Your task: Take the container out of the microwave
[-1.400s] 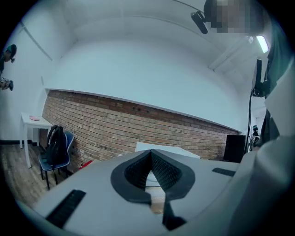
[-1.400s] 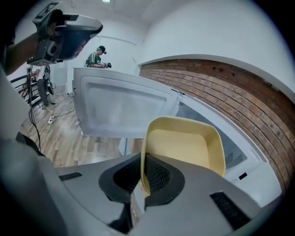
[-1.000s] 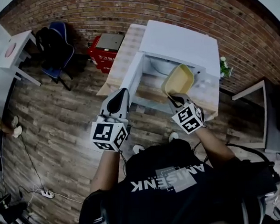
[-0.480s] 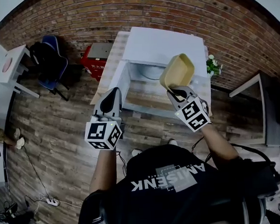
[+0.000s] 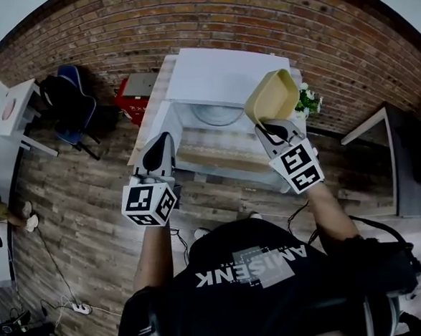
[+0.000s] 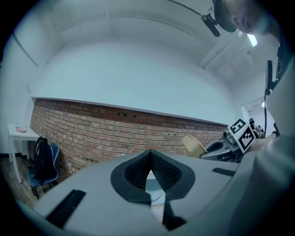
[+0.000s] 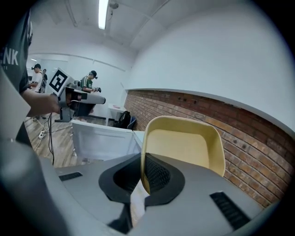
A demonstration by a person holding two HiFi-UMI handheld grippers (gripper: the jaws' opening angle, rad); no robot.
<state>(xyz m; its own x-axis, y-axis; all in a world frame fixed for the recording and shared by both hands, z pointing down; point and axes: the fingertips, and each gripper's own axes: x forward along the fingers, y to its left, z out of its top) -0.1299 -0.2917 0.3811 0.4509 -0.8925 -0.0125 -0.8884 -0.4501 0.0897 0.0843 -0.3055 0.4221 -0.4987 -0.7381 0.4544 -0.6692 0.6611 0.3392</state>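
Note:
The yellow container (image 5: 272,97) hangs tilted in the air over the right front corner of the white microwave (image 5: 222,75). My right gripper (image 5: 267,127) is shut on its near rim. In the right gripper view the rim of the container (image 7: 184,143) sits pinched between the pads of that gripper (image 7: 144,159). The microwave door (image 5: 155,123) stands open to the left, with the glass turntable (image 5: 218,114) bare inside. My left gripper (image 5: 162,140) hovers by the door, shut on nothing; its pads meet at the tip in the left gripper view (image 6: 150,154).
A small potted plant (image 5: 307,100) stands right of the microwave. A red box (image 5: 134,90), a blue chair with a black bag (image 5: 72,91) and a white side table (image 5: 10,102) lie to the left. Another white table (image 5: 372,161) is at the right, and a brick wall runs behind.
The right gripper has lifted the container up and away from the microwave's opening, to above its right corner. The left gripper has drifted a little left along the open door.

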